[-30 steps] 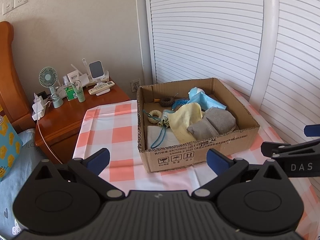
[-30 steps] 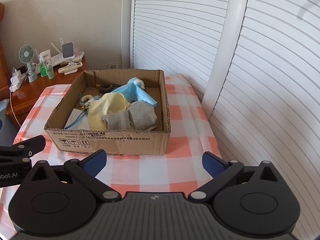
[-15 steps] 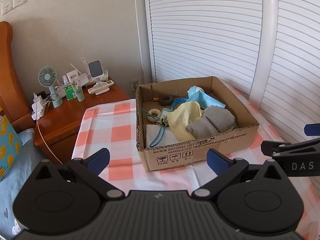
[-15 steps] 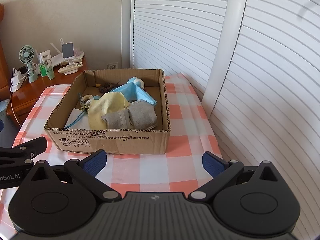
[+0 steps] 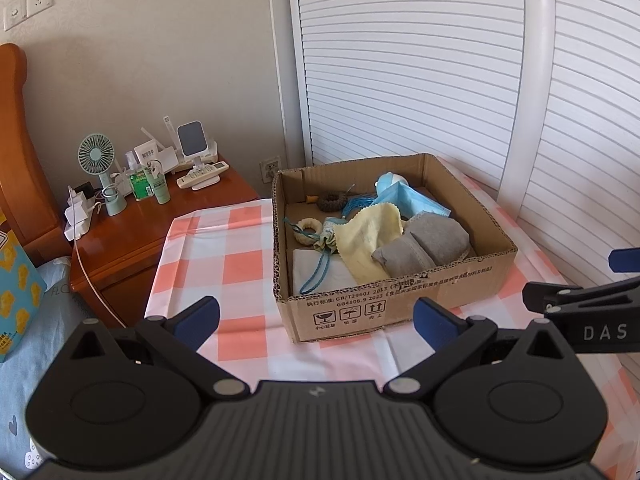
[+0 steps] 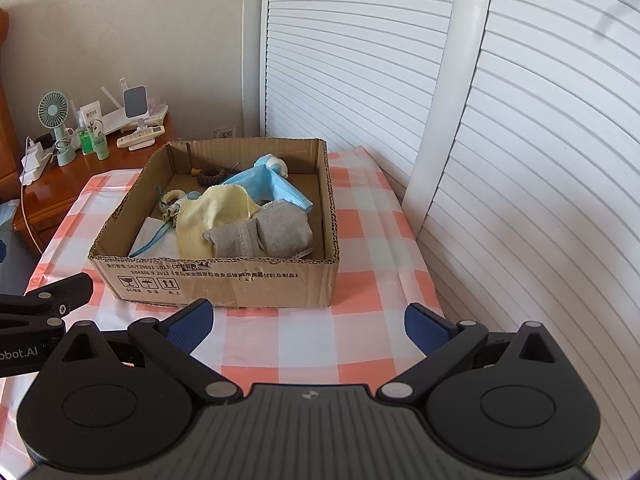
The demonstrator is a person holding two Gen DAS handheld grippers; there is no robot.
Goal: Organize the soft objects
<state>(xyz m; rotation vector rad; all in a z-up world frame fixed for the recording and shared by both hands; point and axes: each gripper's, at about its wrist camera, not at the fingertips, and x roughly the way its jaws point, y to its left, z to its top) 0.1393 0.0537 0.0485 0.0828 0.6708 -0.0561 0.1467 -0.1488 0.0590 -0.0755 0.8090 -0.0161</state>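
**Both tools spread, box of soft items at frame centre**

Checked surface (image 5: 224, 256) fills mid-frame. Cardboard box (image 5: 400, 304) sits on it, centre. Inside: grey cloth bundle (image 5: 424, 244) at lower right, yellow cloth (image 5: 368, 236) touching its left side, blue face mask (image 5: 416, 200) behind. Left tool (image 5: 316, 316) and right tool (image 6: 306, 322) at bottom of frame: 2 fingers each, spread wide, nothing gripped, both short of the box.
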